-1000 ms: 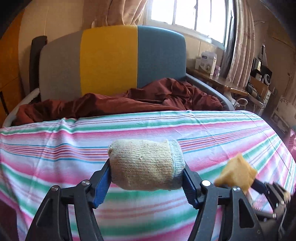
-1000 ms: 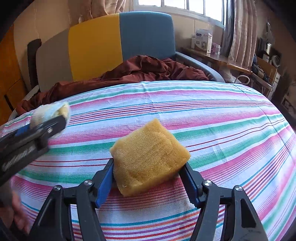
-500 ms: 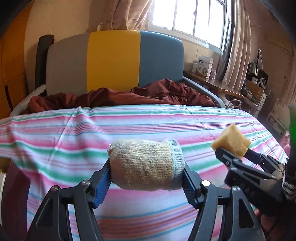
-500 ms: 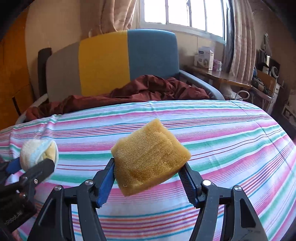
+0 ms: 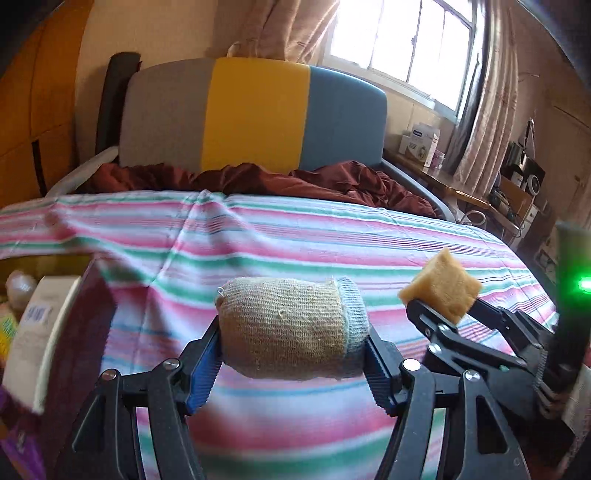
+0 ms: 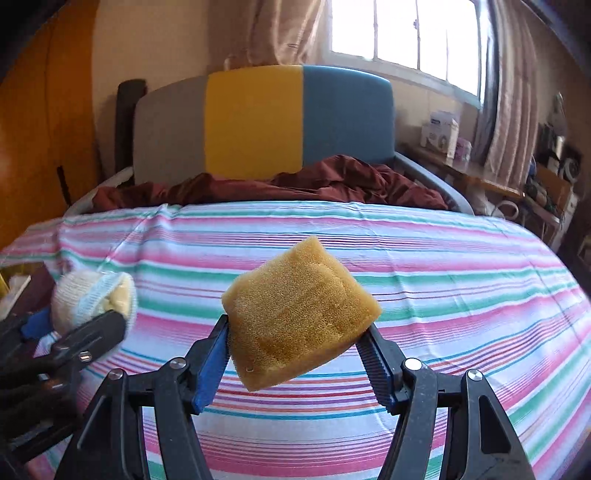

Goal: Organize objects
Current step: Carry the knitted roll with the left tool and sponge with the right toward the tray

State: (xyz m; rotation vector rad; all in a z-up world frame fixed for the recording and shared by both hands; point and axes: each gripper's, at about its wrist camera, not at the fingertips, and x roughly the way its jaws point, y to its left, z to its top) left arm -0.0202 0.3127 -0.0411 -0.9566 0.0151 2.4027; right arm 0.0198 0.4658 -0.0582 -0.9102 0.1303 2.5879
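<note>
blurred boxes (image 5: 40, 332) cut off at the left edge, labels unreadable, beside the striped sheet (image 5: 295, 236)

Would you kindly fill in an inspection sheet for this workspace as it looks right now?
Surface: striped sheet over the bed, wrinkled at its left edge.
Job's things: rolled sock and yellow sponge, both held above the sheet.
Clutter: boxes beside the bed's left edge; dark red blanket bunched at the headboard.
Grippers: left gripper shut on the sock; right gripper shut on the sponge.
Cables: white cable beside the far desk.
Surroundings: headboard, window, curtains, cluttered desk.
</note>
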